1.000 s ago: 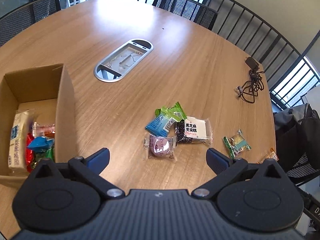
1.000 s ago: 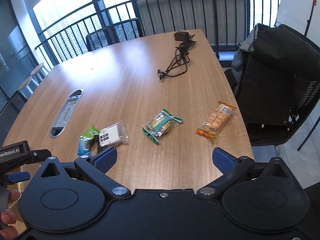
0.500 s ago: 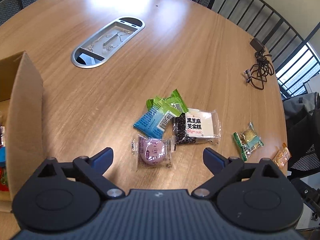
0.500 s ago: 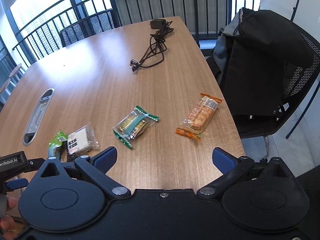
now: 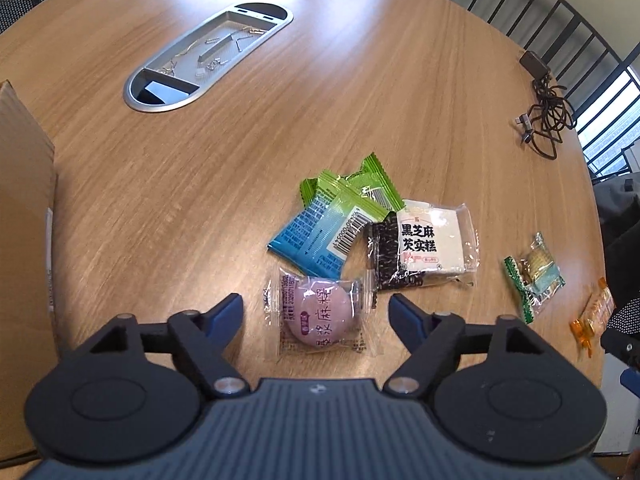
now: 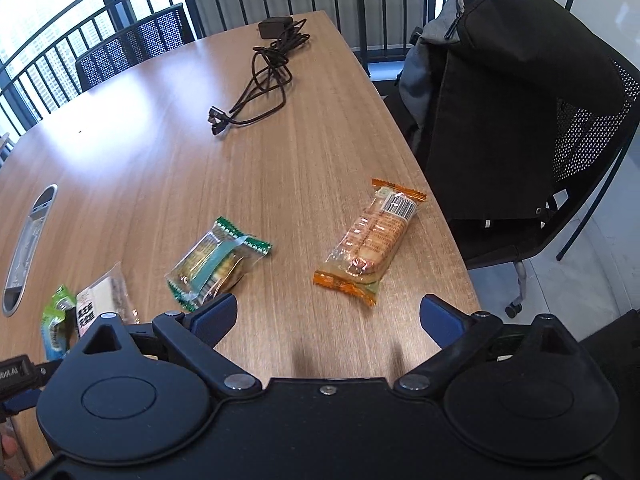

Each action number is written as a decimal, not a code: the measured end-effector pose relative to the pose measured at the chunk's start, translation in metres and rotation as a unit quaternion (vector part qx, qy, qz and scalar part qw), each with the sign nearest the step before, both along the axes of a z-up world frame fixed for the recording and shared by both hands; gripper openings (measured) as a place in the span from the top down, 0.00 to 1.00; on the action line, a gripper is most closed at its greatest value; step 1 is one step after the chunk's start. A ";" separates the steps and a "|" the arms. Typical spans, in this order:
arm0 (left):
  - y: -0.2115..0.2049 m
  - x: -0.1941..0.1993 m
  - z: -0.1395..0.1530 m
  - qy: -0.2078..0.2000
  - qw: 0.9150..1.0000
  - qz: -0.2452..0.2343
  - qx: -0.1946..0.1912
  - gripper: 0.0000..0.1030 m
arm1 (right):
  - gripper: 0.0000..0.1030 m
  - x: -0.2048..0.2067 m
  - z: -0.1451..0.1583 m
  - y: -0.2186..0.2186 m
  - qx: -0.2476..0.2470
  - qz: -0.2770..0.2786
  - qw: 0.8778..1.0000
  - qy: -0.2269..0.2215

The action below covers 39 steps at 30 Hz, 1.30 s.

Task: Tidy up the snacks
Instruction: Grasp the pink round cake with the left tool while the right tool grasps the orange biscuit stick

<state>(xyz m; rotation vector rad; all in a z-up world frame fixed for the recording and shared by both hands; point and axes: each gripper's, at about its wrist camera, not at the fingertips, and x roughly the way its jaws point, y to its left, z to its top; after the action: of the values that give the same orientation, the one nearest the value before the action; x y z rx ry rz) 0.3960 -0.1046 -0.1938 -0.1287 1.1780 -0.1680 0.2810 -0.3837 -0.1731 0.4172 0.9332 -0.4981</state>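
Observation:
My left gripper [image 5: 316,312] is open, its fingers either side of a pink round snack in a clear wrapper [image 5: 318,314] on the wooden table [image 5: 240,140]. Behind it lie a blue-green packet [image 5: 320,232], a green packet [image 5: 372,186] and a black-and-white sesame cake pack [image 5: 424,248]. My right gripper [image 6: 326,318] is open and empty, just short of an orange cracker pack [image 6: 370,246]. A green-edged biscuit pack [image 6: 216,264] lies to its left and also shows in the left wrist view [image 5: 534,276].
A cardboard box wall [image 5: 24,220] stands at the left. A metal cable hatch [image 5: 208,52] is set in the table. A black charger and cable [image 6: 264,76] lie farther back. A chair with a black bag [image 6: 516,120] stands at the table's right edge.
My left gripper has moved forward and down from beside the box until the pink snack lies between its fingers. My right gripper has moved closer to the orange cracker pack.

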 end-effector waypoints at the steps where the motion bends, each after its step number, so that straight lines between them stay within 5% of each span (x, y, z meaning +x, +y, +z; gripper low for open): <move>1: -0.001 0.001 -0.002 0.004 1.000 0.001 0.002 0.32 | 0.05 0.003 -0.002 -0.001 0.000 -0.002 1.000 0.001; 6: -0.003 0.002 -0.004 0.006 1.000 -0.003 0.008 0.42 | 0.06 0.016 -0.010 -0.005 -0.004 -0.007 1.000 0.006; 10: 0.000 0.003 0.000 0.008 1.000 0.003 -0.006 0.64 | 0.10 0.027 -0.019 -0.009 -0.009 -0.008 1.000 0.012; 24: 0.023 0.001 0.008 0.011 0.999 0.030 -0.007 0.67 | 0.27 0.049 -0.043 -0.027 -0.045 -0.038 0.997 0.053; 30: 0.030 -0.003 0.017 0.003 0.999 0.042 -0.002 0.67 | 0.62 0.051 -0.042 -0.029 -0.044 -0.023 0.997 0.064; 39: 0.032 -0.018 0.033 -0.011 0.999 0.048 -0.008 0.67 | 0.64 0.025 -0.022 -0.015 -0.012 -0.004 0.999 0.047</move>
<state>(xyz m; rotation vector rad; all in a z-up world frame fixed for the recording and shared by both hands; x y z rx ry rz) 0.3780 -0.0725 -0.1605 -0.1967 1.1453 -0.0934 0.3060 -0.3988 -0.1954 0.3795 1.0153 -0.5399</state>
